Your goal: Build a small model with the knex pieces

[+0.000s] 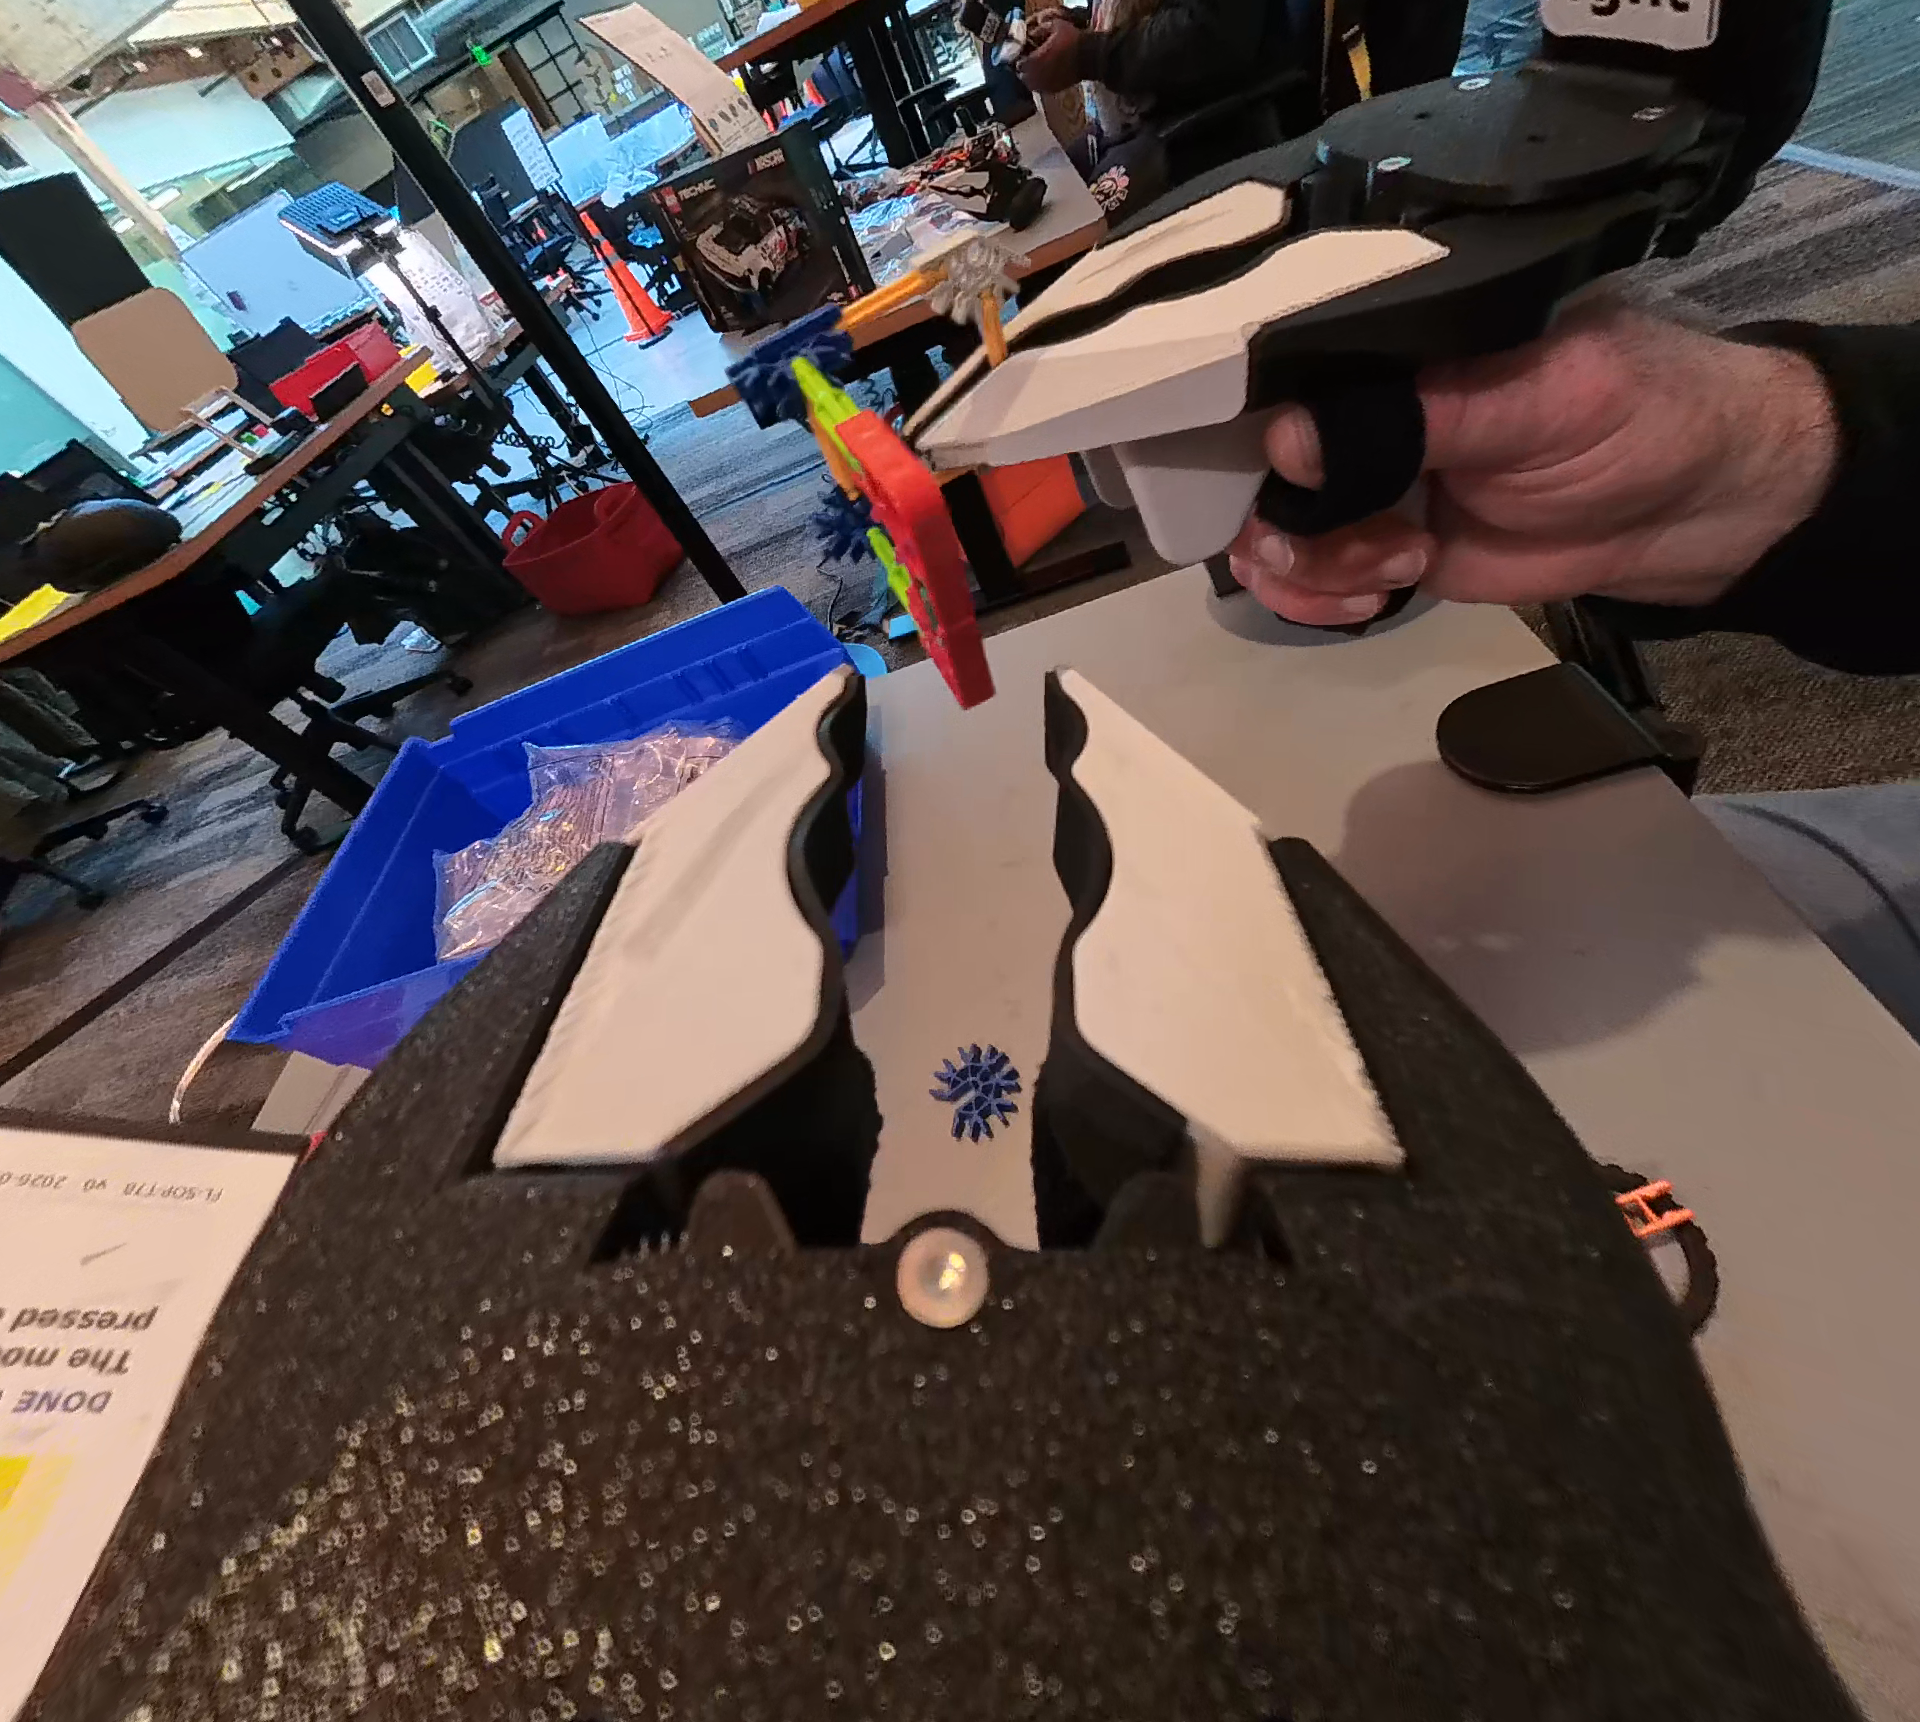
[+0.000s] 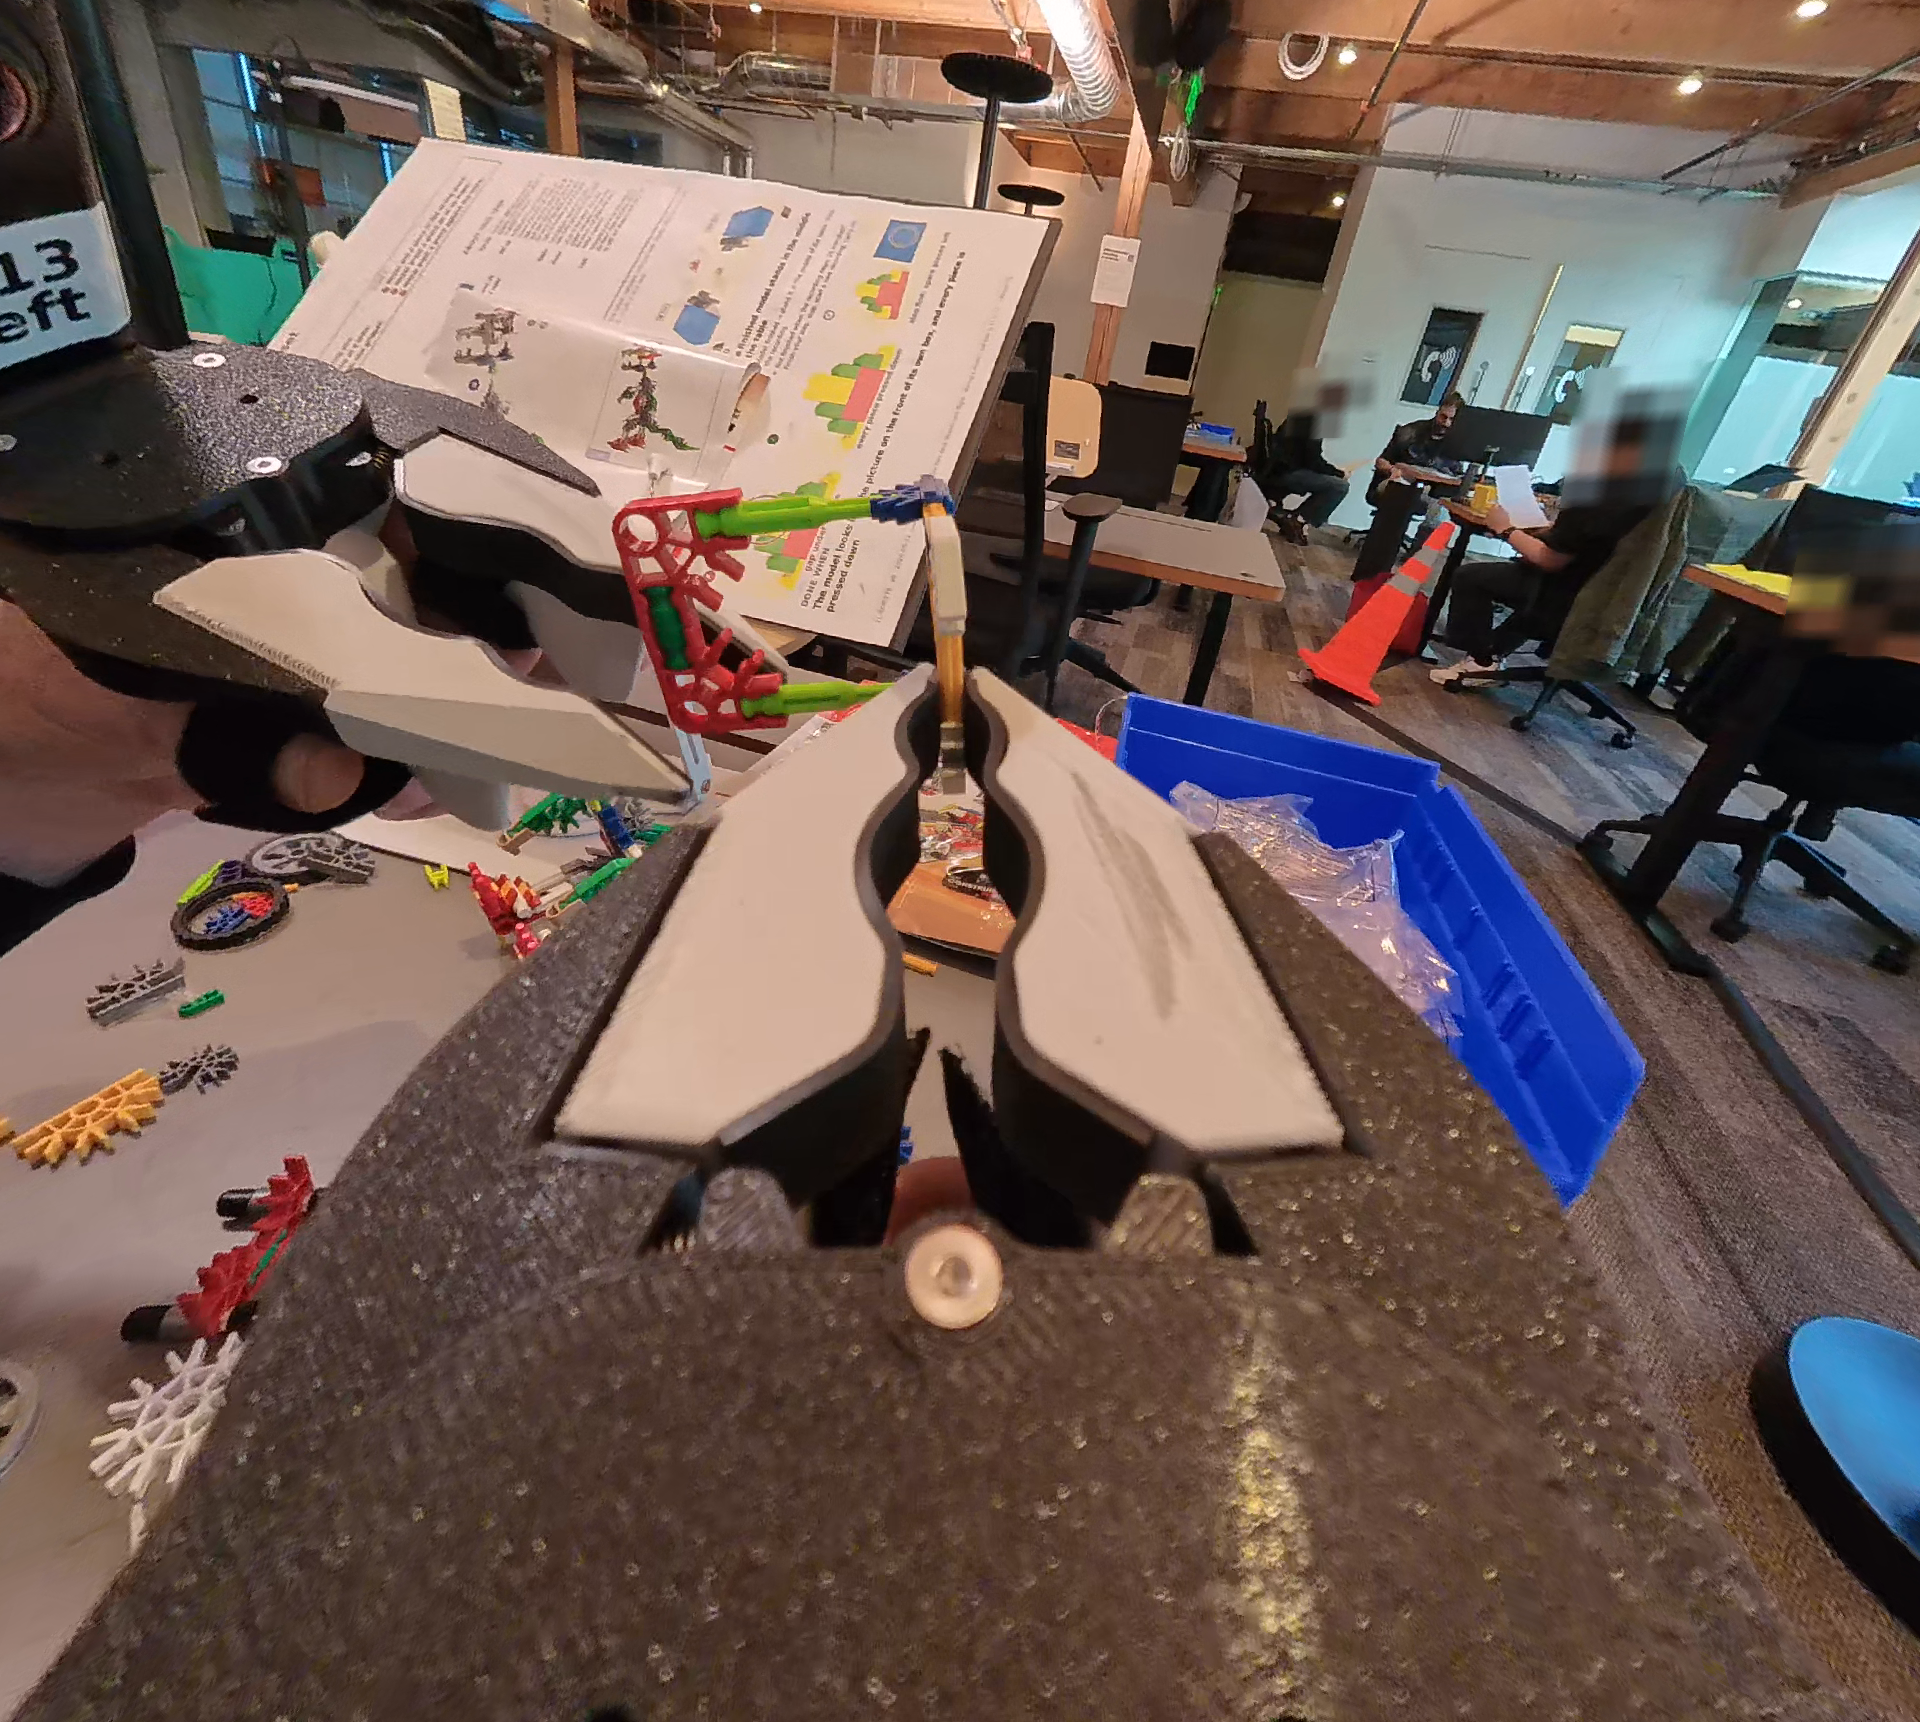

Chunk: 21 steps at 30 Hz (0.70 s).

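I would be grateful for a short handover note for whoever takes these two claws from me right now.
Right claw: shut on the yellow rod of the toy assembly, held in the air above the grey table.
Left claw: open, empty, just below the assembly's red panel; a loose blue connector lies on the table between its fingers.
Assembly so far: red panel, green rods, blue connector, yellow rod, white connector.
Loose pieces lie spread on the table; the blue bin at the edge holds clear bags. The instruction sheet stands propped behind.
What remains cannot be told.
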Each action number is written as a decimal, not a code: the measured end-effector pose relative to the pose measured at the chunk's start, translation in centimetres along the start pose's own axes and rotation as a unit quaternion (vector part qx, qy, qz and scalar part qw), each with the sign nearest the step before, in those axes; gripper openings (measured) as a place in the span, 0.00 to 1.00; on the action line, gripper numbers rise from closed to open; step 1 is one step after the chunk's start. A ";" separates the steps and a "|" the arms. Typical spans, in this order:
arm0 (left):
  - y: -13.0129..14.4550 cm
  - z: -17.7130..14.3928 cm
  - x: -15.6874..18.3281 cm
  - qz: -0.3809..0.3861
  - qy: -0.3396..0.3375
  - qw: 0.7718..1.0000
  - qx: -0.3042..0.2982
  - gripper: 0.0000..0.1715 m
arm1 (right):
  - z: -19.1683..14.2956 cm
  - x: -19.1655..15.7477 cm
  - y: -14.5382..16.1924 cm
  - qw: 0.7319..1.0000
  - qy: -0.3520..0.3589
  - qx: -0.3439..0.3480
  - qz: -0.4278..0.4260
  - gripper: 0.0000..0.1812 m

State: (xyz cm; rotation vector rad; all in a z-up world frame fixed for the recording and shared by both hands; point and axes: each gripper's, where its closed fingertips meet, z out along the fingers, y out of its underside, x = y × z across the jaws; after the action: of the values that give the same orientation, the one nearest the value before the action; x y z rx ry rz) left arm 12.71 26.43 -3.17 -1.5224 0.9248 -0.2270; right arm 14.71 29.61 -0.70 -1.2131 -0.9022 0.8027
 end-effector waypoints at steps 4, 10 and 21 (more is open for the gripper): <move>-0.2 -0.5 -0.2 0.007 -0.004 1.000 0.006 0.18 | 0.0 0.1 -0.3 1.000 0.000 0.002 -0.002 0.01; -0.7 -0.2 -0.5 0.025 -0.027 0.999 0.014 0.14 | 0.2 0.3 -0.4 1.000 0.010 -0.002 -0.007 0.01; -1.4 0.3 -1.0 0.000 -0.043 0.998 0.038 0.03 | 0.1 -0.4 -0.5 1.000 0.001 -0.010 -0.029 0.02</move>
State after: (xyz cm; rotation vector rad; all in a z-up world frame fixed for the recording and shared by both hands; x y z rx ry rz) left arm 12.83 27.13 -1.65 -1.4510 0.8390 -0.1938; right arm 14.52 29.21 -0.23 -1.2003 -0.9419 0.7469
